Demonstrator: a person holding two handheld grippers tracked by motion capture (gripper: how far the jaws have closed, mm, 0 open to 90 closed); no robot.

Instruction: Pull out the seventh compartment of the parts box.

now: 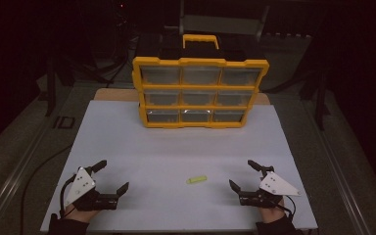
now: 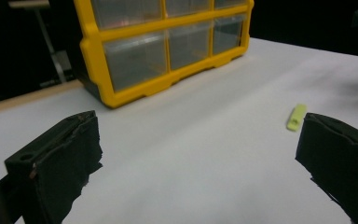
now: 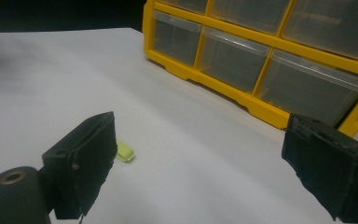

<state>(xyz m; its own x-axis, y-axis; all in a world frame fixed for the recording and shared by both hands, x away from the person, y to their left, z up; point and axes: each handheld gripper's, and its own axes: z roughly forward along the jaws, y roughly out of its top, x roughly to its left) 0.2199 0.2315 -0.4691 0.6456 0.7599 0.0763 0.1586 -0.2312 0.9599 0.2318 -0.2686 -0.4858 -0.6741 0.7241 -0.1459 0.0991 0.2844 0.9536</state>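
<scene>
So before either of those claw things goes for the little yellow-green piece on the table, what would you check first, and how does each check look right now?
1. Left gripper jaws wide apart and empty: ok.
2. Right gripper jaws wide apart and empty: ok.
3. Yellow-green piece lying flat in the open on the white table, between the two grippers and nearer the right one, with nothing touching it: ok.
4. Bare table between the right gripper and the piece, no obstacle: ok.
5. Yellow drawer cabinet standing upright at the far side, well away from the piece: ok.
6. All of the cabinet's clear drawers pushed in: they look shut, but the dim light leaves it uncertain: cannot tell.
</scene>
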